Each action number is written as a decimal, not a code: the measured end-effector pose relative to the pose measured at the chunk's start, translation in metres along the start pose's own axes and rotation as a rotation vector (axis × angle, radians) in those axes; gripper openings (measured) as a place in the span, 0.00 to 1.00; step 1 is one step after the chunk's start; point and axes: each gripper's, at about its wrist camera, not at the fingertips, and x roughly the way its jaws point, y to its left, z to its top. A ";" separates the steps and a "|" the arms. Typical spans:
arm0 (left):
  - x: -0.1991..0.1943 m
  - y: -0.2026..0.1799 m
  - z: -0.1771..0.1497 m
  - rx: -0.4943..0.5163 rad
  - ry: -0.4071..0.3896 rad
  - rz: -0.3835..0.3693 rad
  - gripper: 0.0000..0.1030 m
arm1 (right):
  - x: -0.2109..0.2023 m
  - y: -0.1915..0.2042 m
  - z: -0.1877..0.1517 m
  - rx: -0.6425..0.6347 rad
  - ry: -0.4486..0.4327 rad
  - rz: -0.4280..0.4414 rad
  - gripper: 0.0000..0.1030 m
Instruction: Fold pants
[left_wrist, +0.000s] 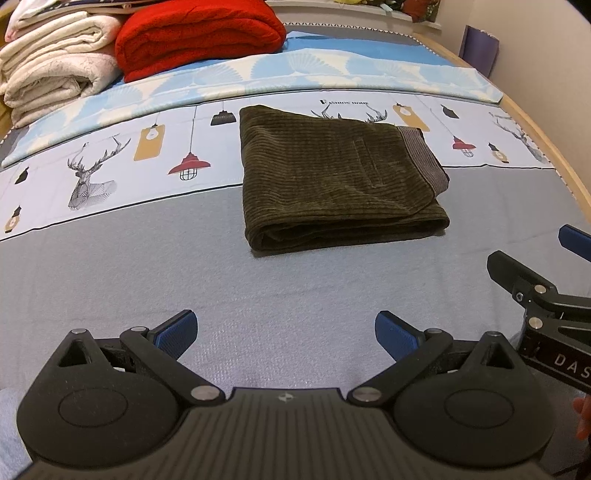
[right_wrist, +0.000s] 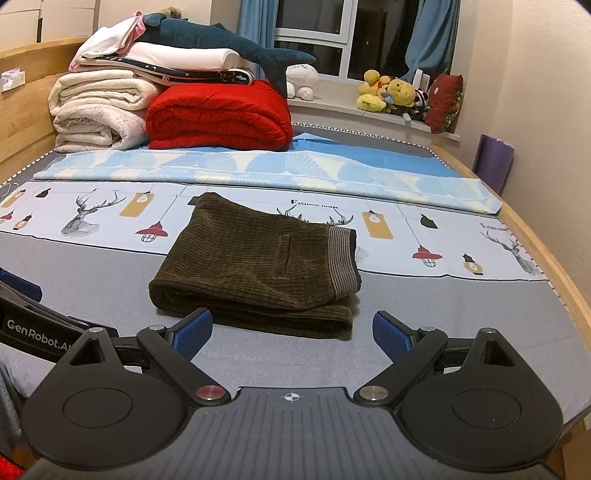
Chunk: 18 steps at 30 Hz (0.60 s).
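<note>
The dark olive corduroy pants lie folded into a compact rectangle on the bed, with a striped grey waistband at their right end; they also show in the right wrist view. My left gripper is open and empty over the grey sheet, well in front of the pants. My right gripper is open and empty, just in front of the folded near edge. The right gripper also shows at the right edge of the left wrist view.
The bed has a grey sheet with a printed deer-and-lamp band. Folded cream blankets and a red blanket are stacked at the far left. Plush toys sit on the windowsill. A wooden bed frame runs along the right.
</note>
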 end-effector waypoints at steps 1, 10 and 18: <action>0.000 0.000 0.000 0.000 0.000 0.001 0.99 | 0.000 0.000 0.000 -0.001 0.000 0.000 0.91; 0.001 0.000 -0.001 -0.001 0.008 0.008 0.99 | 0.000 0.006 0.001 0.000 0.003 0.005 0.91; -0.002 -0.002 -0.002 0.012 -0.010 0.034 0.99 | 0.001 0.013 0.001 -0.002 0.004 0.010 0.91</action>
